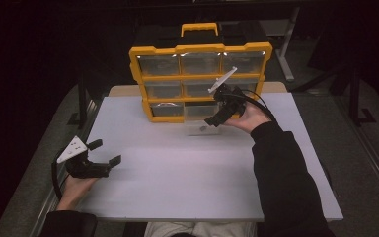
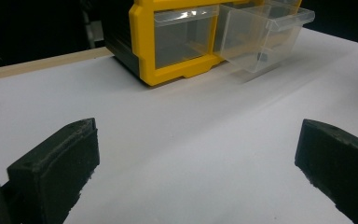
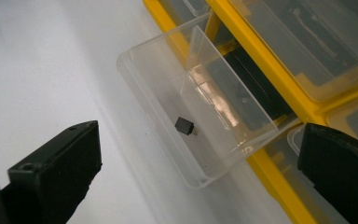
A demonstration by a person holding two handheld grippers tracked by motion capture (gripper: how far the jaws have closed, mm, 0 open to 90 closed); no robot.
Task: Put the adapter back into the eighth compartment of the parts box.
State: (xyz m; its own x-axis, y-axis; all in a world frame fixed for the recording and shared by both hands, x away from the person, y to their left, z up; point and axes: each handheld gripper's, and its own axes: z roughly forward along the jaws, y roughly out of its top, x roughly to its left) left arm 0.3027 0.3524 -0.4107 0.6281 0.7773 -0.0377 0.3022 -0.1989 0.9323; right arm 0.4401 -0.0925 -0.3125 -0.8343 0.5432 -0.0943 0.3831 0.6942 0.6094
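1. The right gripper (image 1: 217, 112) hovers with its jaws spread wide and nothing between them, right above the pulled-out clear drawer (image 3: 196, 102).
2. That drawer juts from the bottom row of the yellow organizer (image 1: 200, 49), its long axis running out from the cabinet toward the gripper.
3. A small dark part (image 3: 184, 126), possibly a plug, lies on the drawer floor, just ahead of and below the open jaws.
4. The left gripper (image 1: 101, 154), also wide open and empty, rests well apart; the right is nearer.

Organizer (image 1: 197, 49): stands at the table's (image 1: 177, 187) far edge, near its middle.
Drawer (image 1: 201, 126): bottom row, pulled out toward the near edge.
Small part (image 3: 184, 125): inside the drawer, on its floor.
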